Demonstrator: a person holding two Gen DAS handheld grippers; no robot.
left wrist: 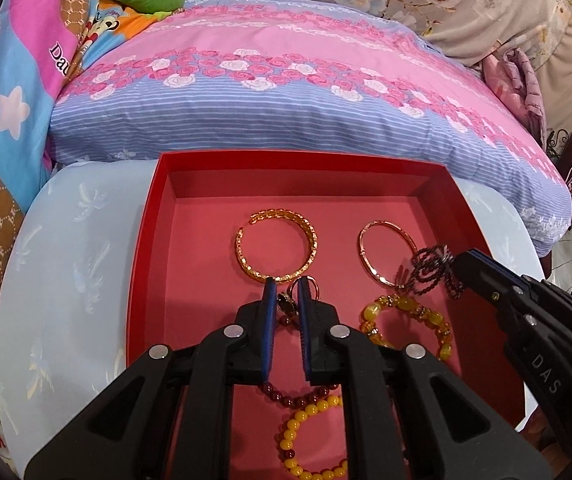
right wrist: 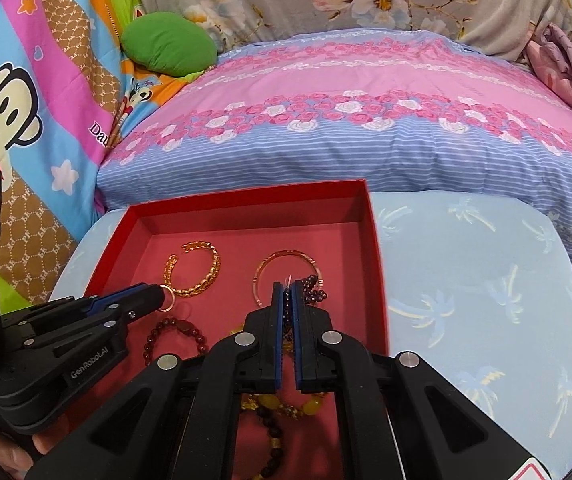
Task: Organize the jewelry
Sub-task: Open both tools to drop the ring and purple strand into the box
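the box (left wrist: 141, 264) is set on the table (left wrist: 77, 248), with a pillow (left wrist: 286, 92) behind it in the upper frame. inside, two bangles (left wrist: 277, 246) are laid side by side at centre; beaded bracelets (left wrist: 406, 324) are placed below them.

Left gripper (left wrist: 287, 285) hangs over the red box (left wrist: 145, 248), its jaws nearly closed on a ring with a dark stone (left wrist: 288, 302). Right gripper (left wrist: 452, 264) enters from the right, clamping a dark beaded strand (left wrist: 430, 272). Gold cuff bangle (left wrist: 277, 246), thin rose-gold bangle (left wrist: 386, 252) and yellow bead bracelets (left wrist: 406, 320) lie on the box floor.
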